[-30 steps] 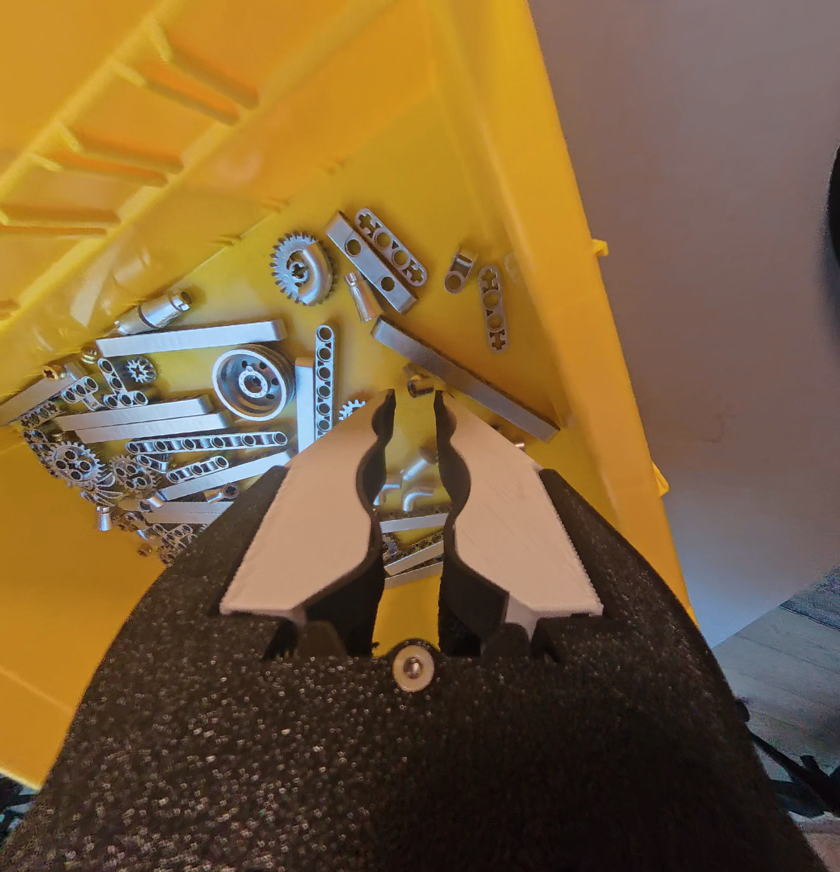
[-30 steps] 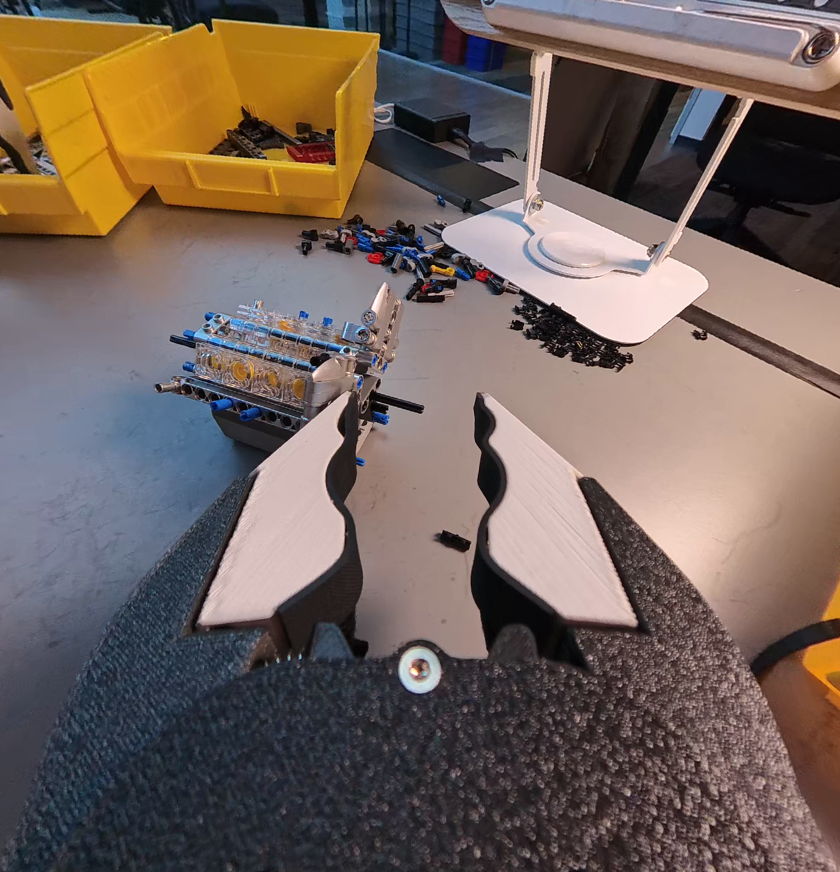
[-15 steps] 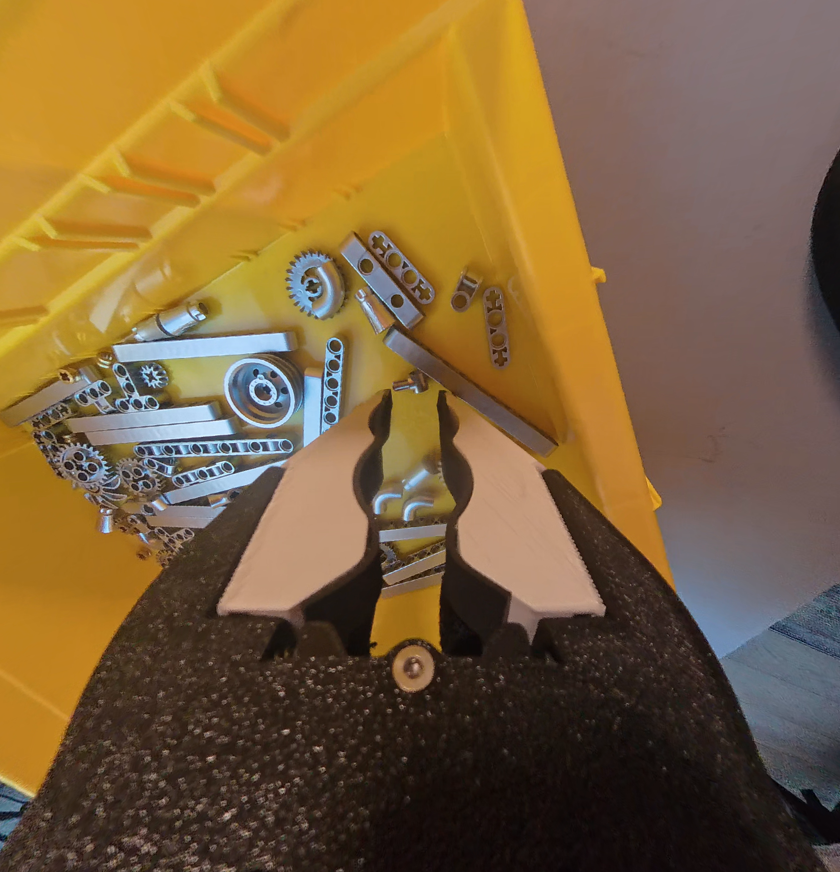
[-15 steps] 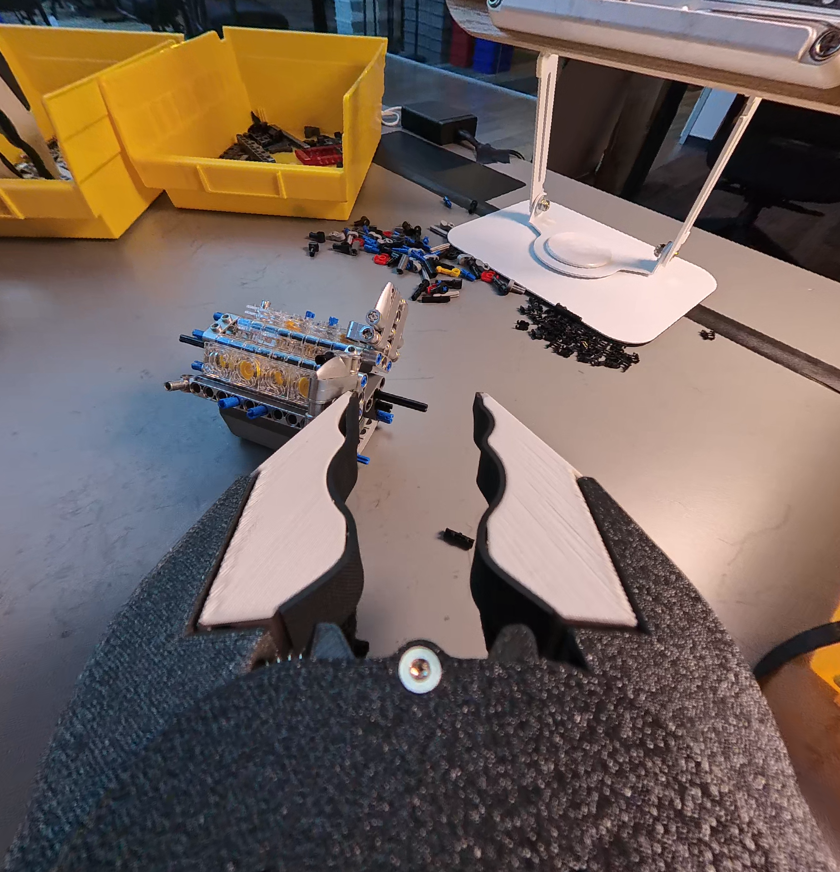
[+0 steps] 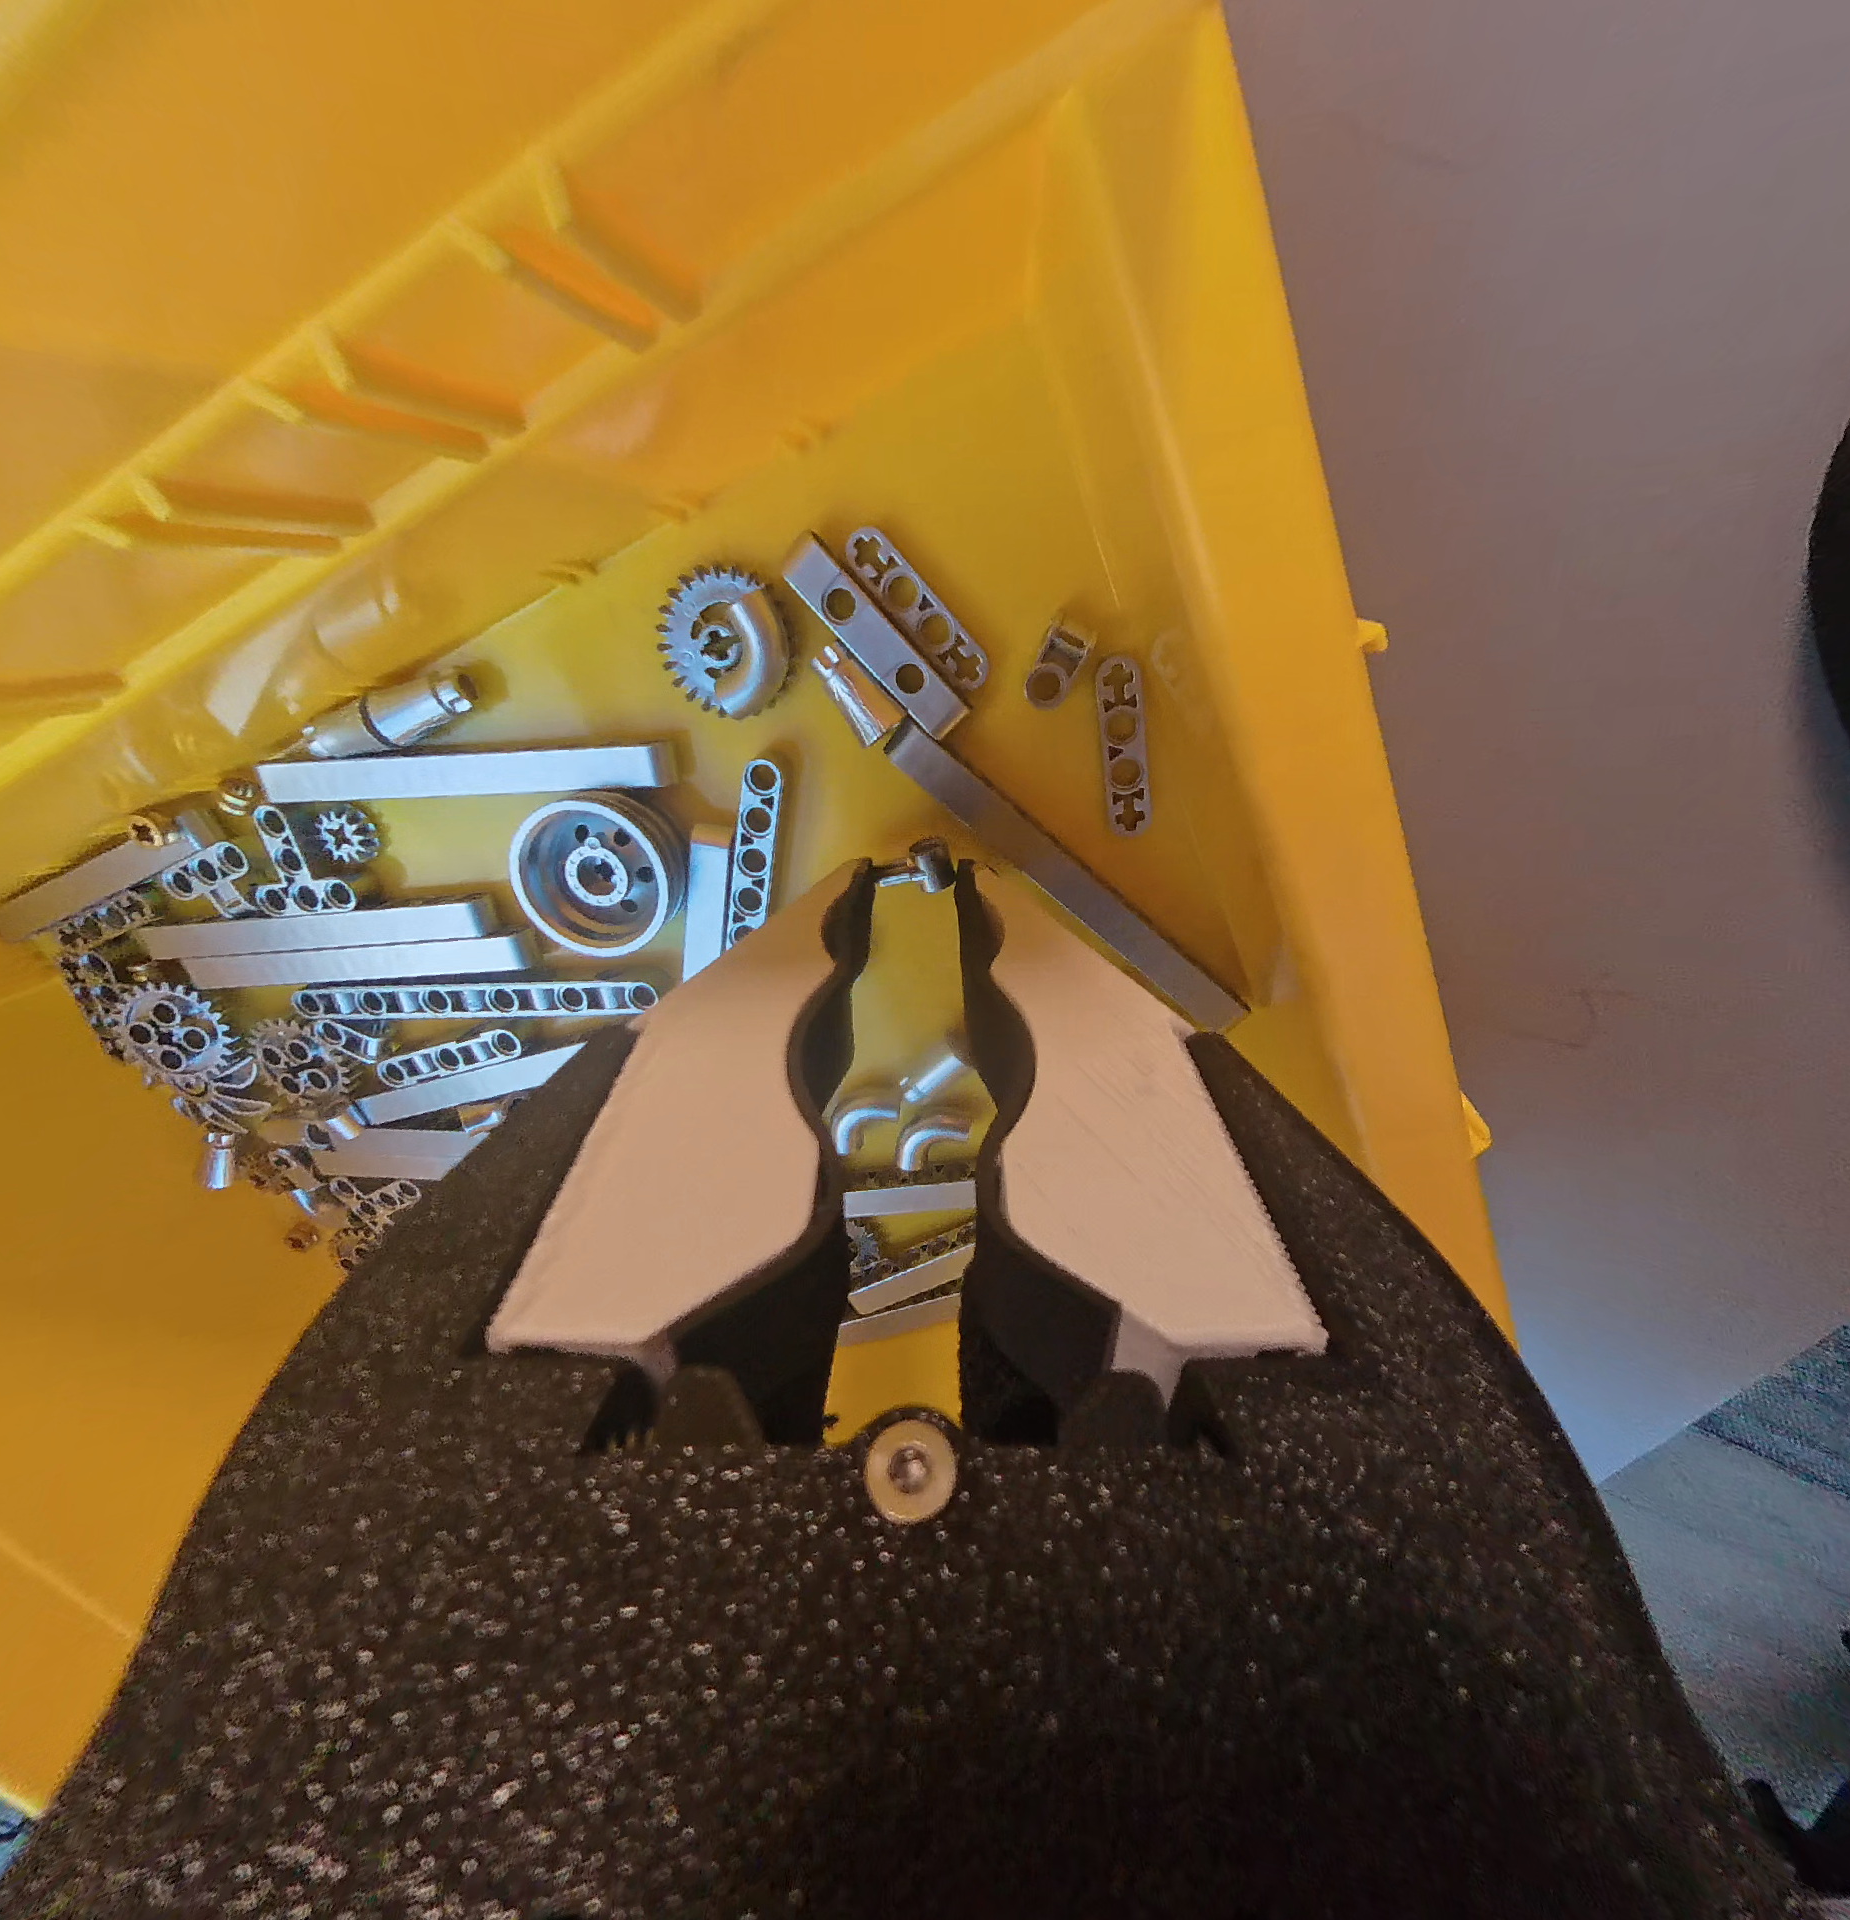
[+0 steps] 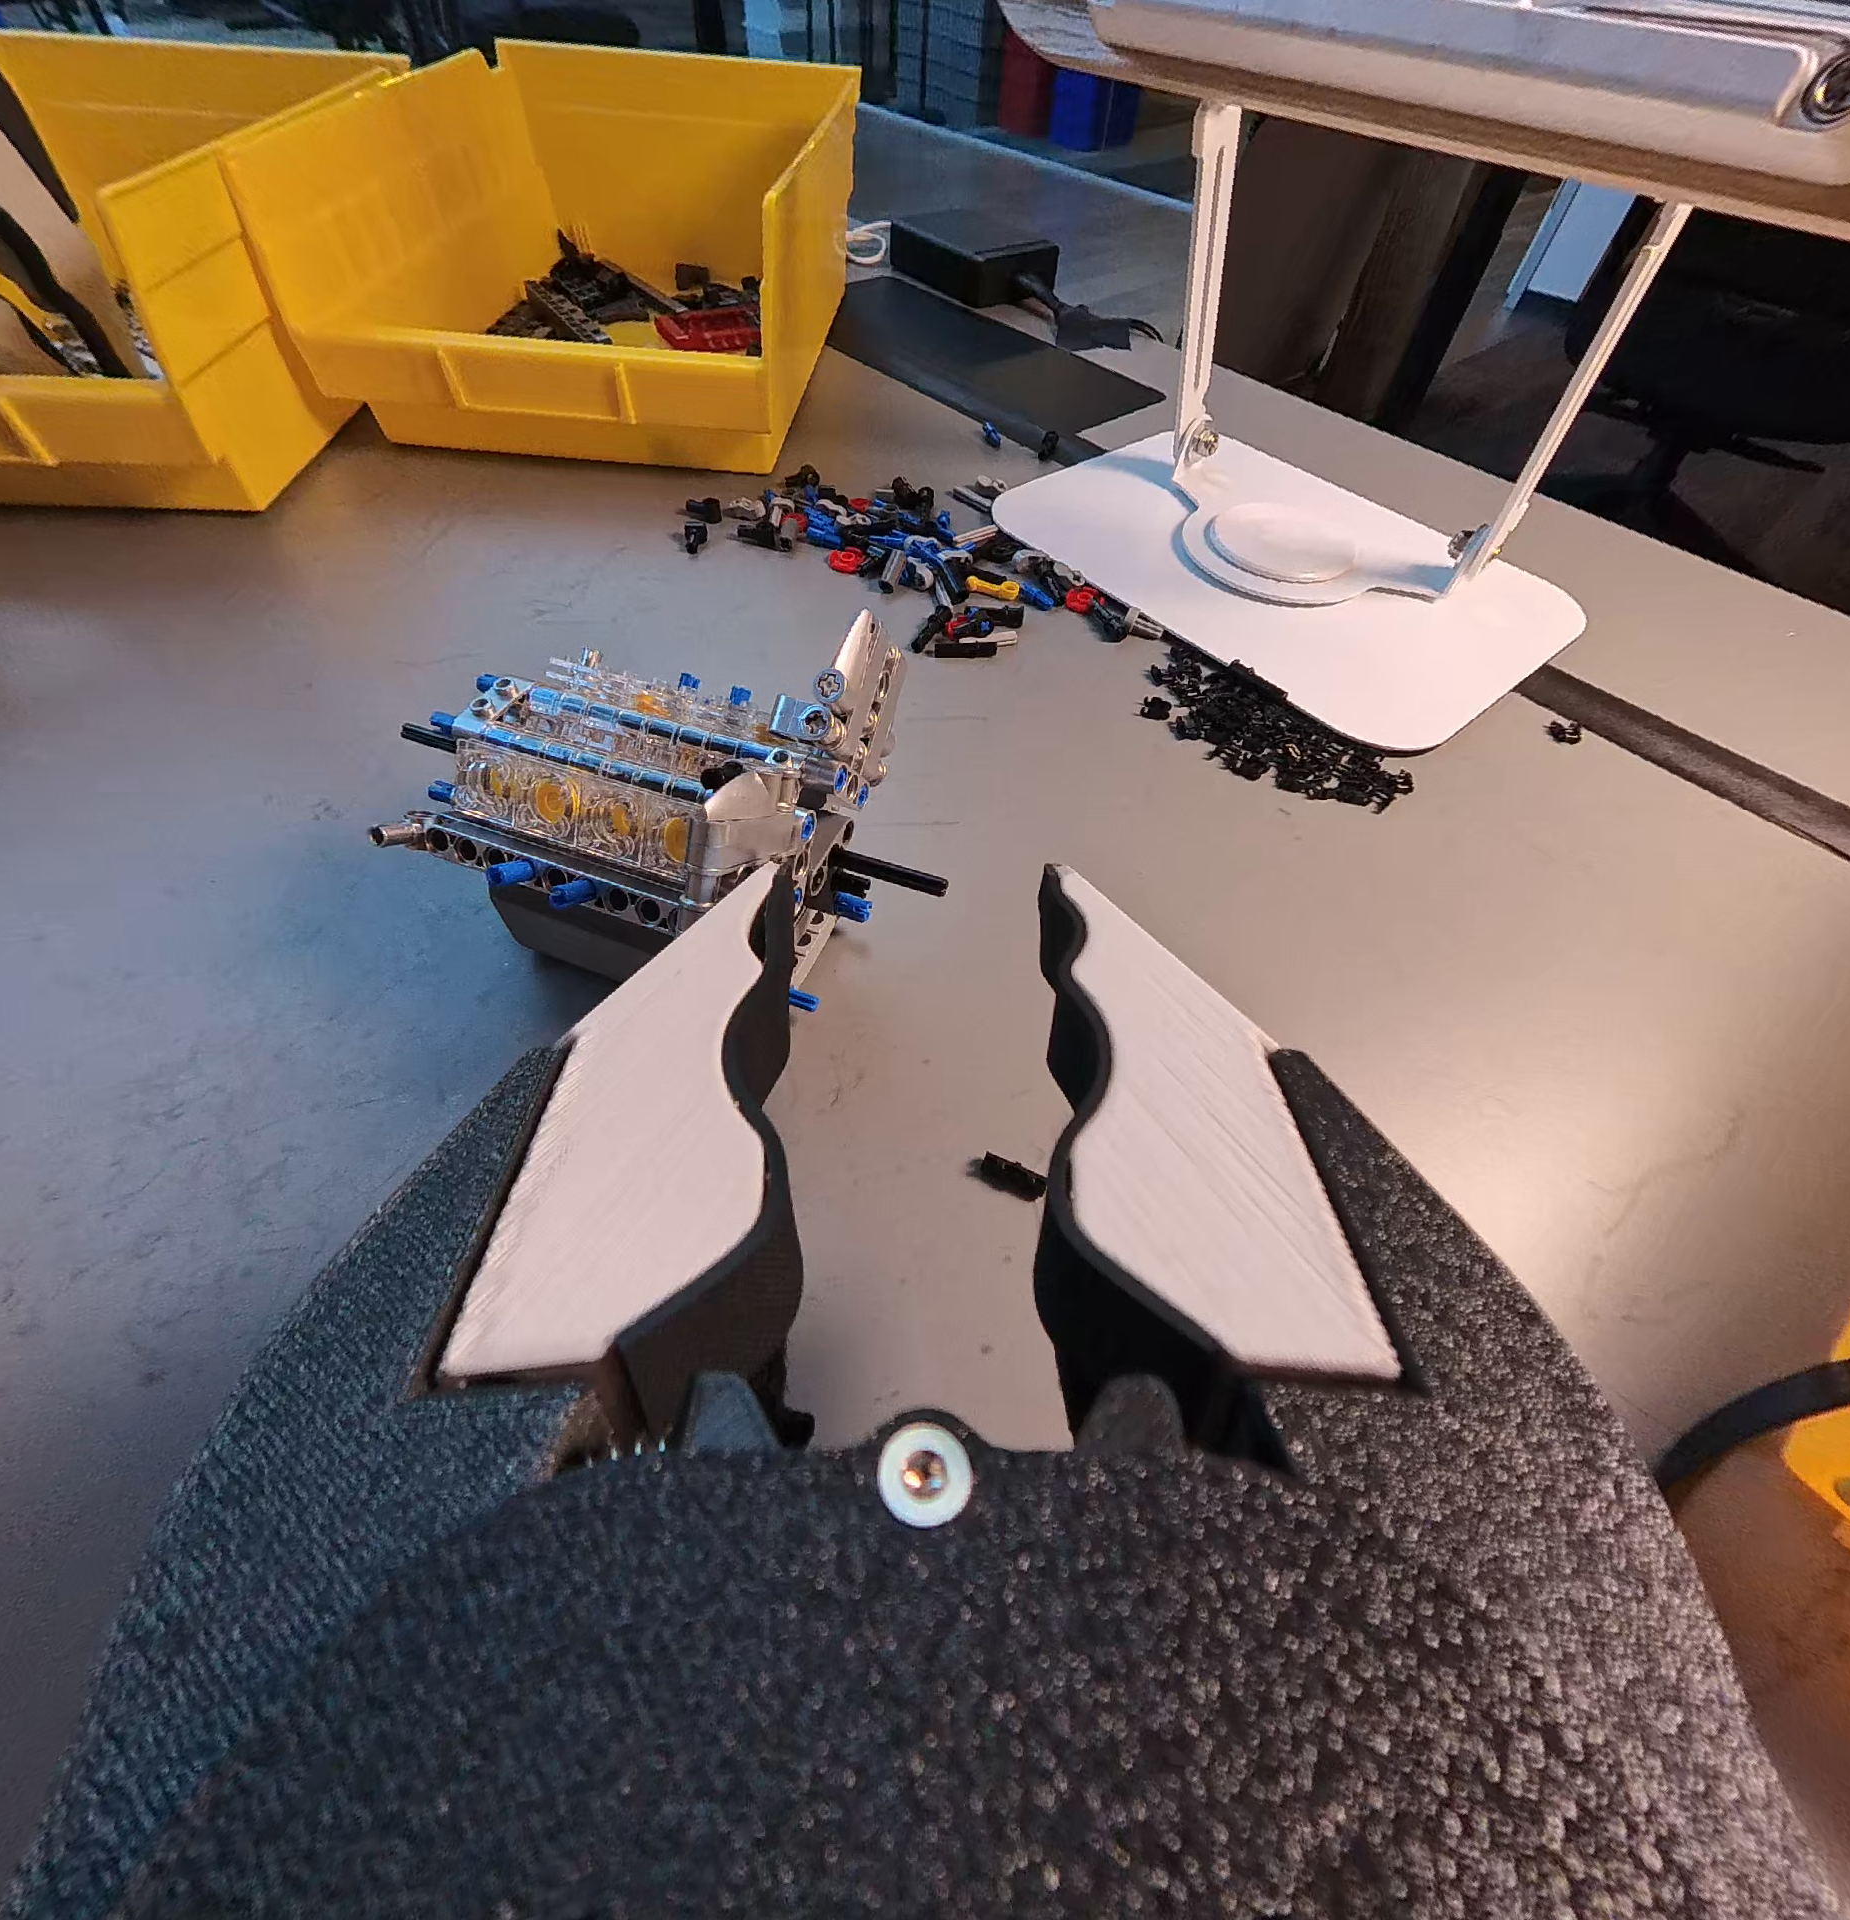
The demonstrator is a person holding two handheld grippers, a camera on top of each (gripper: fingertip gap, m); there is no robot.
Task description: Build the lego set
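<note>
Yellow plastic fills the left wrist view: a bin (image 5: 381, 312) seen from above, its floor strewn with grey building parts. At the left lies a dense heap of beams and gears (image 5: 329, 987), then a wheel (image 5: 599, 878), a toothed gear (image 5: 723, 655) and, against the right wall, a long beam (image 5: 1056, 883). The left gripper (image 5: 910, 883) reaches down into the bin with its jaws narrow. A small grey connector (image 5: 926, 864) sits right at the tips and spans the gap between them. Whether it is pinched or merely lies under the tips cannot be told. The piece is tiny and meets only the very ends of the fingers, so any hold on it looks shallow. A slight twist could flick it back among the other parts. The long beam lies just beside the right finger and could be nudged.

On the grey tabletop (image 6: 1420, 987) in the right wrist view, two more yellow bins (image 6: 547, 260) stand far left. A clear and silver model engine (image 6: 640, 790) sits nearer. The right gripper (image 6: 905, 894) hovers wide apart and empty, its left finger in front of the engine's corner. A sideways drift could knock the engine's black axle or its blue pins. A stray black pin (image 6: 1009, 1174) lies between the fingers. Coloured pins (image 6: 900, 561) and a black pile (image 6: 1274, 738) lie by a white stand (image 6: 1316, 582), and a sweep would scatter them.
</note>
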